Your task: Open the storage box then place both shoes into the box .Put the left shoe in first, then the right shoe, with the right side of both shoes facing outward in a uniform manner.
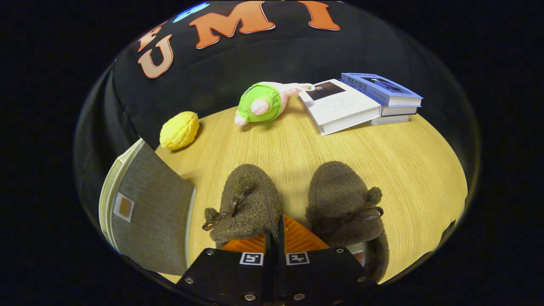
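Storage box (148, 216): grey fabric, at table's left edge.
Left shoe (248, 204): brown, fuzzy, bow-tied, beside box.
Gripper (278, 240): fingers pressed together, between the shoes.
Right shoe (346, 204): matching.
Table (416, 170): bare wood beyond.

Two brown fuzzy shoes, one (248, 204) beside the other (346, 199). One grey storage box (148, 212). Three books (365, 102) stacked at one o'clock. One yellow toy (179, 130) at eleven o'clock. One green-and-pink plush toy (263, 103). One claw (276, 238), fingers closed together.
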Available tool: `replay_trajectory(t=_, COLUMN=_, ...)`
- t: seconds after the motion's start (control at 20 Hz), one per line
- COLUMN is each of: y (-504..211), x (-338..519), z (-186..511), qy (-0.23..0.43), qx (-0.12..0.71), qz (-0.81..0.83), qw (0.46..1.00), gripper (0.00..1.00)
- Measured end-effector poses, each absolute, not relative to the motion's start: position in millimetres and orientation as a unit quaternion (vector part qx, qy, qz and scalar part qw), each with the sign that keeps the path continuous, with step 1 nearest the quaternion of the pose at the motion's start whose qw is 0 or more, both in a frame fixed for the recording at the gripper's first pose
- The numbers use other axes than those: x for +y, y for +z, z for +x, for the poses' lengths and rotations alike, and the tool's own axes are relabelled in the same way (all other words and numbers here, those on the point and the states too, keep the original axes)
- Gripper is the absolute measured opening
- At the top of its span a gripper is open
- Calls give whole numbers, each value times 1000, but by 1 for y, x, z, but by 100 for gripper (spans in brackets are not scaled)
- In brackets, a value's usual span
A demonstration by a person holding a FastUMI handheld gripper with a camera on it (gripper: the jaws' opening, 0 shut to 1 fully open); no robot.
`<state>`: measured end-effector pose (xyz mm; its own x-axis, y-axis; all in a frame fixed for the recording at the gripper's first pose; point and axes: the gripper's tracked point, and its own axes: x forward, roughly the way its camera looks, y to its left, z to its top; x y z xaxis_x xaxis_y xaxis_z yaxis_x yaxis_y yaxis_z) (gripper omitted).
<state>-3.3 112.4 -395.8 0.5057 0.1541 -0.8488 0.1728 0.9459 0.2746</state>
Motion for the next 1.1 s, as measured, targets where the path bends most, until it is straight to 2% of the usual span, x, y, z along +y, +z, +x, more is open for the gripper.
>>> replay_trajectory(t=0.75, y=-236, x=220, z=38, qy=104, qx=420, qz=251, qw=866, gripper=5)
replay_trajectory(t=1.1, y=-211, x=305, z=43, qy=157, qx=429, qz=259, qw=851, gripper=5)
